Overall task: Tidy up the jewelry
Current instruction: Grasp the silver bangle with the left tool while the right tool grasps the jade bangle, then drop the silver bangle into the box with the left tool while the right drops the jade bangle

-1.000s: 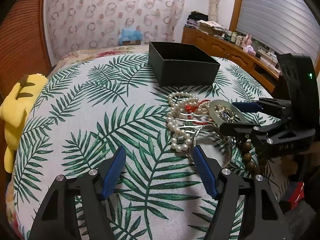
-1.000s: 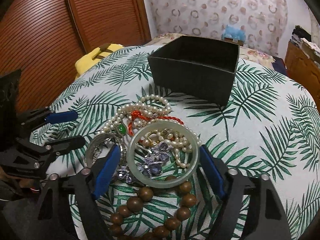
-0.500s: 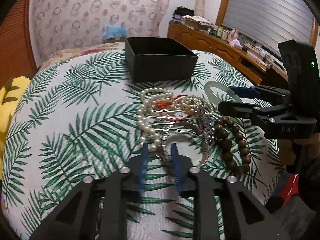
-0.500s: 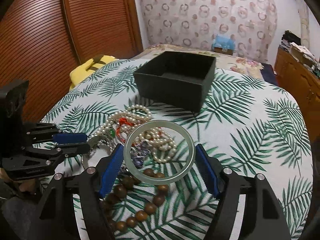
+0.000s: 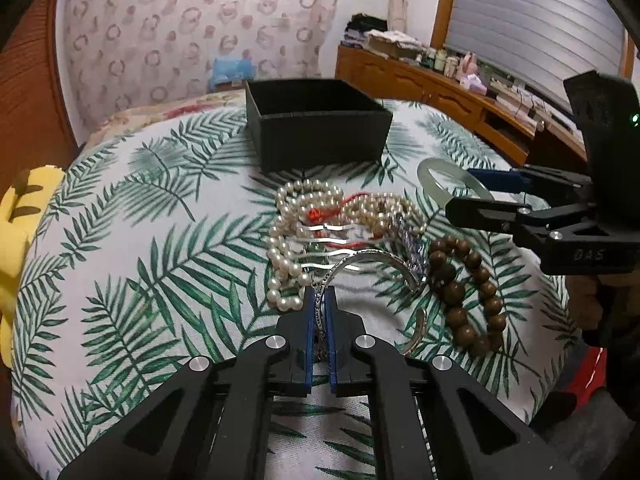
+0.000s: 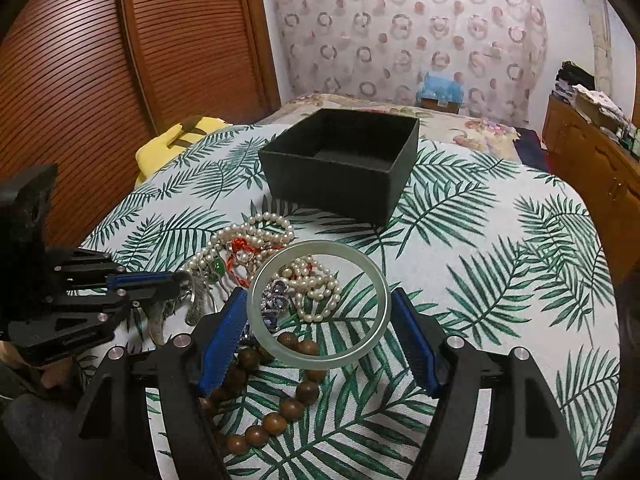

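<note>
An open black box (image 5: 316, 128) (image 6: 340, 160) stands on the leaf-print cloth. In front of it lies a heap of jewelry: pearl strands (image 5: 288, 236) (image 6: 256, 232), a red cord, and a brown bead bracelet (image 5: 464, 288) (image 6: 276, 412). My left gripper (image 5: 319, 300) (image 6: 176, 280) is shut on the rim of a silver bangle (image 5: 380, 260). My right gripper (image 6: 318, 308) (image 5: 460, 192) is shut on a pale green jade bangle (image 6: 320, 360) (image 5: 430, 178) and holds it above the heap.
A yellow plush toy (image 5: 16, 224) (image 6: 176, 140) lies at the cloth's left edge. A wooden dresser (image 5: 440, 92) with clutter stands at the right. Brown slatted doors (image 6: 100, 80) are to the left. Bare cloth lies left of the heap and right of the box.
My left gripper has closed from wide open onto the silver bangle. My right gripper has lifted the jade bangle off the heap and drawn it back.
</note>
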The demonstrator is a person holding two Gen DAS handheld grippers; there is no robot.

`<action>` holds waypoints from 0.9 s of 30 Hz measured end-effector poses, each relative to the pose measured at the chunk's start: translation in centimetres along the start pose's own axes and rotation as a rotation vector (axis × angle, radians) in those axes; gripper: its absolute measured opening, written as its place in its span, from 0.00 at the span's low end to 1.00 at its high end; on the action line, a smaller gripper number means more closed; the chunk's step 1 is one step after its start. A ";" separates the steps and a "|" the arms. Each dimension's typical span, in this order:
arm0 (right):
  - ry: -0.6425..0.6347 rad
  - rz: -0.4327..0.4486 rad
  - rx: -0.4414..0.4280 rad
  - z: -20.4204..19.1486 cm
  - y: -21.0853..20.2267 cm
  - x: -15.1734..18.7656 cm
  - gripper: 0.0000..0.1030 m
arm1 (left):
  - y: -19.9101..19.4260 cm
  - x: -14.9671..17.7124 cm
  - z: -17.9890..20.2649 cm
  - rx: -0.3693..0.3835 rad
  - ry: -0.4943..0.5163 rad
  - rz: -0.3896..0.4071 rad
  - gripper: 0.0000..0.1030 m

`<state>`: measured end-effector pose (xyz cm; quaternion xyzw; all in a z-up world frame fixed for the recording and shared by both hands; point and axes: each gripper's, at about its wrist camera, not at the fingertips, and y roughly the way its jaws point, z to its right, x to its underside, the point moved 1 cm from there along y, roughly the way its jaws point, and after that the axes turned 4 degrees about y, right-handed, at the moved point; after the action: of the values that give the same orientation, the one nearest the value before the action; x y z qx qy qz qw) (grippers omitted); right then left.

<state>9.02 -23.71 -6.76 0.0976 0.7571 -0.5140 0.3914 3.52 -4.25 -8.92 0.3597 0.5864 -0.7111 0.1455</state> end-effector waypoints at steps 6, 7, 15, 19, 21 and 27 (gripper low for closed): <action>-0.004 0.024 0.011 0.5 -0.3 -1.0 0.72 | -1.5 -1.7 -0.7 0.012 -0.008 0.057 0.04; -0.003 0.028 0.013 0.6 -0.2 -1.2 0.72 | -1.6 -2.1 -0.8 0.010 -0.006 0.064 0.04; -0.022 0.087 0.040 1.5 -0.5 -4.4 0.72 | -0.5 -6.5 -2.2 -0.026 0.009 0.105 0.04; -0.037 0.122 0.057 1.9 -0.8 -6.3 0.72 | 0.8 -8.9 -3.0 -0.043 0.019 0.113 0.04; -0.044 0.139 0.060 2.1 -0.8 -7.3 0.72 | 1.6 -9.9 -3.4 -0.055 0.017 0.108 0.04; -0.038 0.160 0.066 3.0 -0.3 -9.2 0.72 | 4.3 -12.9 -4.7 -0.091 0.007 0.082 0.04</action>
<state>16.56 -24.02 -0.68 0.1609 0.7218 -0.5074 0.4423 16.91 -3.76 -3.51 0.3787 0.6033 -0.6761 0.1886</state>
